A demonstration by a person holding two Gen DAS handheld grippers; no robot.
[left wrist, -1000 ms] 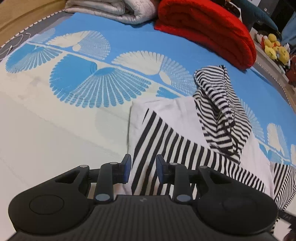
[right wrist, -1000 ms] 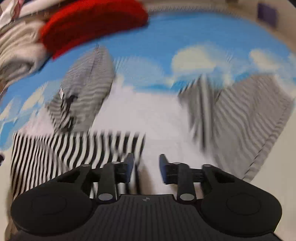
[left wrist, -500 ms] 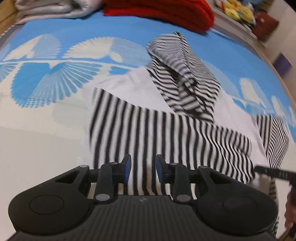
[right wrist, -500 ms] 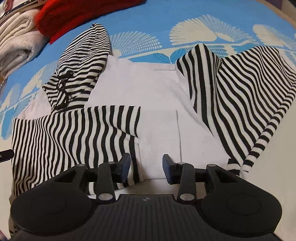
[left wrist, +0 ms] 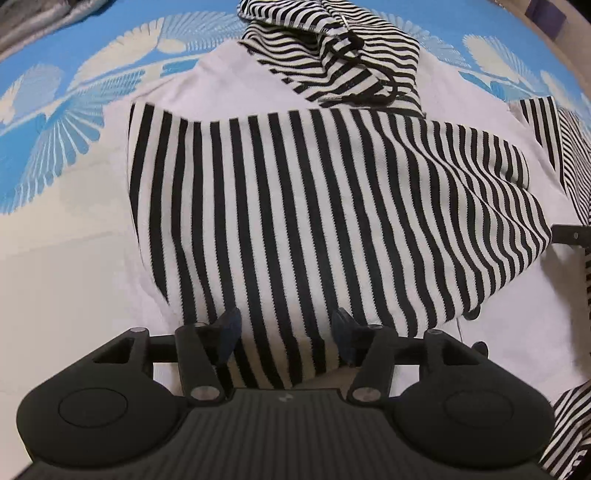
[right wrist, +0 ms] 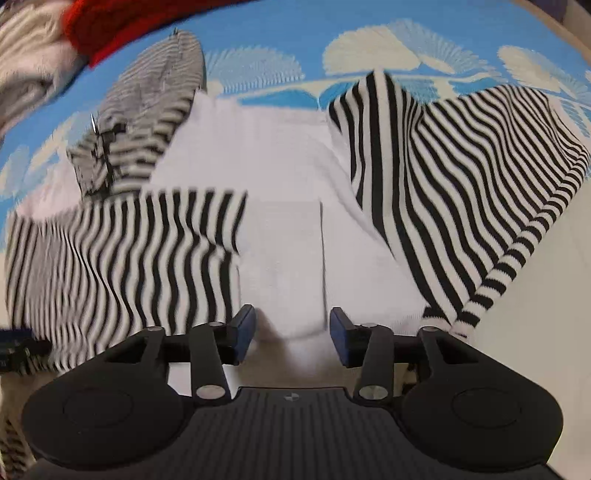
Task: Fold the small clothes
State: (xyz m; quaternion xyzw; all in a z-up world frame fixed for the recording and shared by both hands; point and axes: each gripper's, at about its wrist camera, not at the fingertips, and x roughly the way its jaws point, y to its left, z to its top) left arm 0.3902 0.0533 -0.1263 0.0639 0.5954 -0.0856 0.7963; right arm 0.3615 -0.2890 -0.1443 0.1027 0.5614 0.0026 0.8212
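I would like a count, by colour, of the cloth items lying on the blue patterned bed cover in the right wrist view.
Black-and-white striped with white body: 1, the hooded top
Red: 1, the folded blanket
Pale grey-white: 1, the folded blanket
Total: 3

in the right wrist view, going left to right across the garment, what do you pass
folded-in striped sleeve → plain white body panel → spread-out striped sleeve → pale bare bedspread
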